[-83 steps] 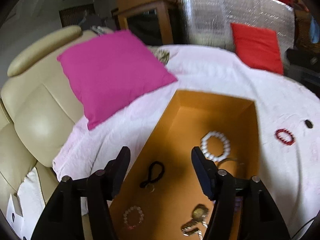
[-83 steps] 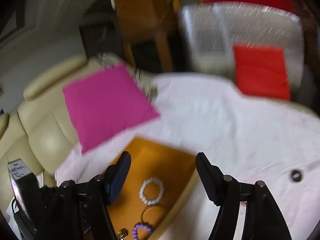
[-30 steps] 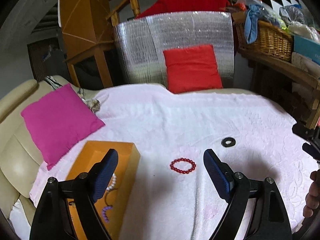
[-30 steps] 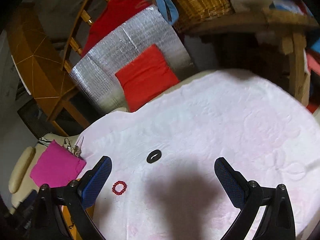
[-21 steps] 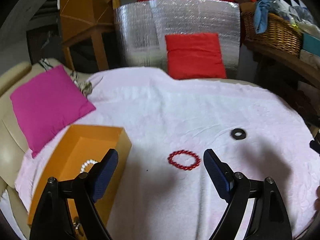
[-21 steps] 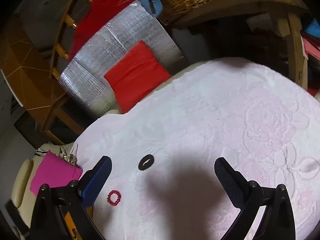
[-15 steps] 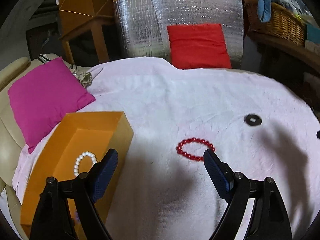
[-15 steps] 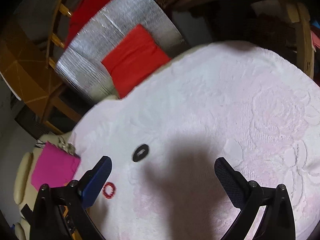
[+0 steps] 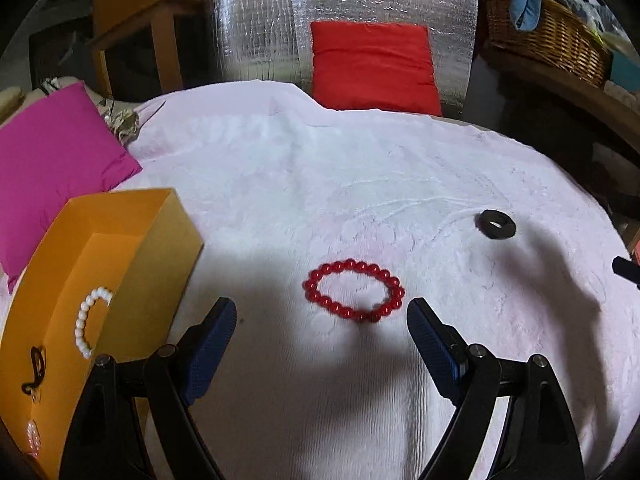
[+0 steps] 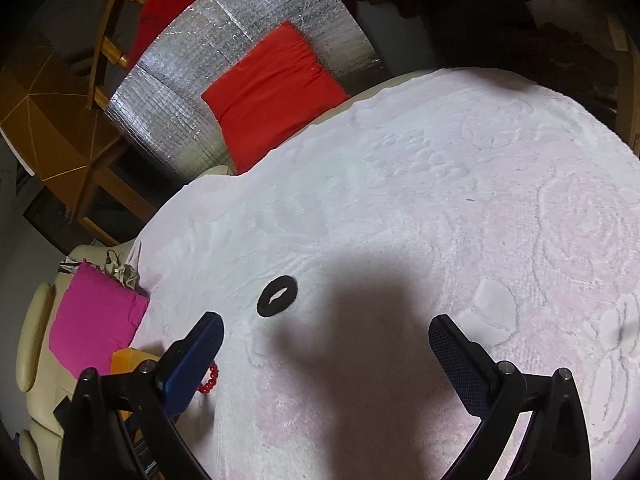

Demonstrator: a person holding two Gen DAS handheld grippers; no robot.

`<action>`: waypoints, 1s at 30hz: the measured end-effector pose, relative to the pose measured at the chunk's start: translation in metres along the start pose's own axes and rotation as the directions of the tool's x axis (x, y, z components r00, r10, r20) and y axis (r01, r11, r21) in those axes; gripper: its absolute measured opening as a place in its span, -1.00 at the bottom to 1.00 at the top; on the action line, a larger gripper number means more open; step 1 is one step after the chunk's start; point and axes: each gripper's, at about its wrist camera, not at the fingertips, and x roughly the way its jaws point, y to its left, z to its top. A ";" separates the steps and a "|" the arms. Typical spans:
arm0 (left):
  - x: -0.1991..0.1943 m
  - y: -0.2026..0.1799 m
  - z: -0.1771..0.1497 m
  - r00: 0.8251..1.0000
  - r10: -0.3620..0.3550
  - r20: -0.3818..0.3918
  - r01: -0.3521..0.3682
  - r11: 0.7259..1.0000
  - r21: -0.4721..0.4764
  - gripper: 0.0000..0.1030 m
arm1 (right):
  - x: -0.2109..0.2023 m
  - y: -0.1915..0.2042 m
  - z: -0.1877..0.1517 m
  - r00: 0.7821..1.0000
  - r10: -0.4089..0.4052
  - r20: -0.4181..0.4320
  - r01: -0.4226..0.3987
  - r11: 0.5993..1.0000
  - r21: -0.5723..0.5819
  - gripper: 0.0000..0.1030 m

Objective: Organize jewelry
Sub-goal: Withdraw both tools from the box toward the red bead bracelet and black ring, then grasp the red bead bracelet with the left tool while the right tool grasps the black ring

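A red bead bracelet (image 9: 354, 295) lies flat on the white bedspread (image 9: 360, 168). My left gripper (image 9: 322, 316) hangs just above and short of it, jaws open wide, nothing between them. To the left stands an orange box (image 9: 168, 248) holding a white pearl bracelet (image 9: 86, 326) and other pieces. A black ring (image 9: 495, 223) lies further right. In the right wrist view the black ring (image 10: 277, 296) sits ahead of my open, empty right gripper (image 10: 326, 330), towards its left finger. The red bracelet (image 10: 209, 378) peeks out behind that finger.
A magenta cushion (image 9: 52, 160) lies left of the box, a red cushion (image 9: 372, 66) against a silver foil panel (image 9: 340, 12) at the back. A wicker basket (image 9: 548, 40) sits on a shelf at the right. Shadows of the grippers fall on the bedspread.
Both grippers have sunk toward the bedspread. The red bracelet and black ring now look larger and nearer; the left gripper has closed in on the bracelet. Jaws stay as wide as before.
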 end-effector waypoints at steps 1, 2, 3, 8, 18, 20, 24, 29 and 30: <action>0.002 -0.001 0.001 1.000 0.004 -0.002 -0.004 1.000 0.007 0.70 | 0.002 0.000 0.001 1.000 0.016 0.001 -0.016 1.000 -0.003 1.00; 0.003 0.000 0.002 1.000 0.006 -0.004 -0.006 1.000 0.012 0.70 | 0.003 0.001 0.002 1.000 0.028 0.004 -0.028 1.000 -0.007 1.00; 0.007 -0.002 0.003 1.000 0.009 -0.007 -0.009 1.000 0.019 0.70 | 0.005 0.003 0.003 0.999 0.045 0.005 -0.045 0.999 -0.013 1.00; 0.015 -0.003 0.005 0.999 0.043 -0.012 -0.043 0.999 0.031 0.70 | 0.025 0.011 0.006 0.991 0.130 -0.026 -0.131 0.991 -0.017 0.90; 0.030 0.005 0.007 0.998 0.036 -0.053 -0.035 0.999 0.017 0.70 | 0.092 0.039 0.007 0.993 0.013 -0.116 -0.024 0.996 -0.089 0.13; 0.032 0.007 0.006 0.998 0.022 -0.067 -0.021 1.000 0.013 0.70 | 0.103 0.044 0.007 0.991 -0.063 -0.115 0.048 0.991 -0.127 0.11; 0.036 0.011 0.005 0.995 -0.029 -0.091 0.028 0.999 -0.019 0.70 | 0.120 0.052 0.004 0.979 -0.177 -0.100 0.154 0.967 -0.204 -0.30; 0.043 0.013 0.005 0.991 -0.085 -0.106 0.082 0.996 -0.038 0.29 | 0.123 0.060 0.001 0.970 -0.238 -0.057 0.214 0.938 -0.273 -0.76; 0.044 0.012 0.005 0.990 -0.096 -0.105 0.092 0.995 -0.038 0.20 | 0.122 0.060 0.001 0.971 -0.234 -0.054 0.210 0.937 -0.280 -0.78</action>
